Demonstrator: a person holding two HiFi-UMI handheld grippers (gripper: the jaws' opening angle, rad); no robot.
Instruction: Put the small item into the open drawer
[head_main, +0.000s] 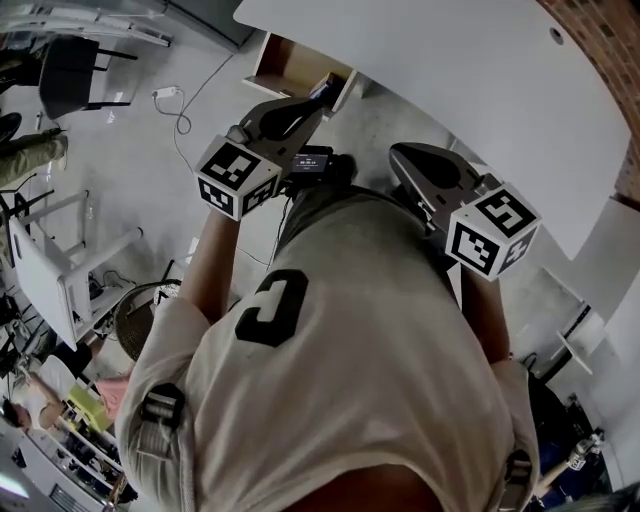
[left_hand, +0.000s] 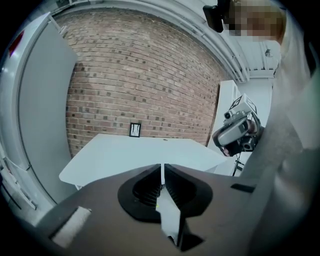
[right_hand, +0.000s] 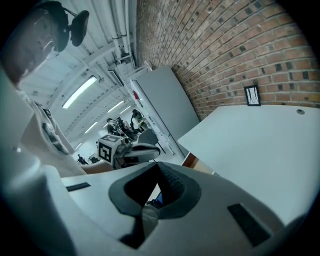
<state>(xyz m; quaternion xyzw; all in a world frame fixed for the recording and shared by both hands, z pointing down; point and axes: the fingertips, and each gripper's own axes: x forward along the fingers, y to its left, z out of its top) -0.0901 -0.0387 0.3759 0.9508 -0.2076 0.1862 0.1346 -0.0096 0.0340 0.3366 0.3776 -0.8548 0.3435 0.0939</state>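
The open drawer (head_main: 290, 62) shows its wooden inside under the left end of the white table (head_main: 450, 90). Something blue (head_main: 325, 88) lies at the drawer's near corner; I cannot tell what it is. My left gripper (head_main: 318, 104) is held up just short of the drawer, its jaws shut with only a thin slit and nothing visible between them (left_hand: 162, 167). My right gripper (head_main: 396, 152) hovers beside it at the table's near edge, jaws together and empty (right_hand: 158, 166). Past its jaws I see the drawer (right_hand: 192, 161) and the left gripper (right_hand: 135, 150).
A brick wall (left_hand: 145, 75) with a small framed picture (left_hand: 135, 129) stands behind the table. A grey cabinet (left_hand: 45, 100) is at its left. On the floor to the left are a white chair (head_main: 50, 260), a wire basket (head_main: 135, 315) and a cable (head_main: 185, 110).
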